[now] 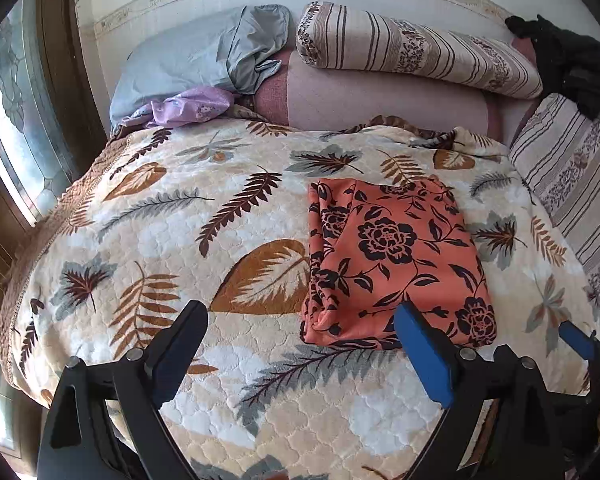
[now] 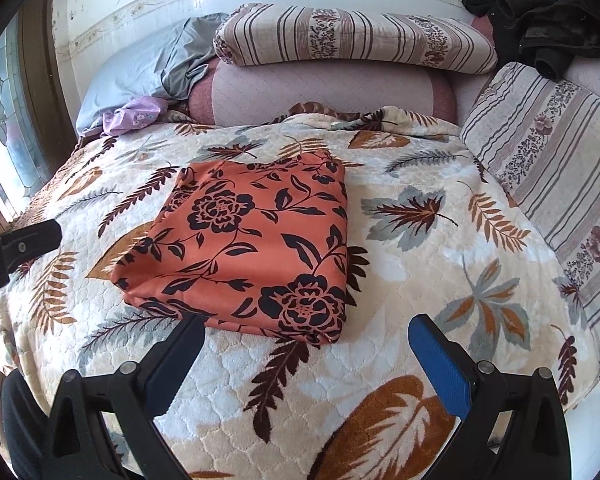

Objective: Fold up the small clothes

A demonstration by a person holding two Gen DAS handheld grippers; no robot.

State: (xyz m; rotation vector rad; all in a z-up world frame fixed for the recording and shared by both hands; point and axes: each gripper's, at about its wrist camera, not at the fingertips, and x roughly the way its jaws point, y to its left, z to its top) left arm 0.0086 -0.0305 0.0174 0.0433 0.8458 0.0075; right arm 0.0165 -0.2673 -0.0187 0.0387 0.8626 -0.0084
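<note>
At the far left, a window with patterned leaded glass (image 1: pixel 8 128) is seen beside the bed, whose top is covered by a cream quilted blanket printed with brown, orange and grey leaves (image 1: pixel 160 240). At the head of the bed, on the left, a pale blue-grey pillow (image 1: pixel 172 64) is propped against the white wall, and a crumpled lilac floral cloth (image 1: pixel 188 106) is laid just in front of it. The left gripper (image 1: pixel 300 328), black with blue-padded fingers, is held low over the near part of the blanket; its jaws are spread wide and nothing is grasped between them. To the right of centre in the left wrist view, the folded orange garment with black flower print (image 1: pixel 388 264) is laid flat on the blanket as a neat rectangle, its near edge partly covered by the blue finger. The right gripper (image 2: pixel 306 334) is held over the blanket just beside the garment's near edge, its jaws likewise released and empty. Behind the garment, a pink quilted bolster (image 2: pixel 324 88) is topped by a striped floral roll cushion (image 2: pixel 352 38). Farther right, a second striped floral cushion (image 2: pixel 548 152) is leaned at the bed's edge, and a heap of black clothing (image 2: pixel 540 36) is piled in the far right corner.
</note>
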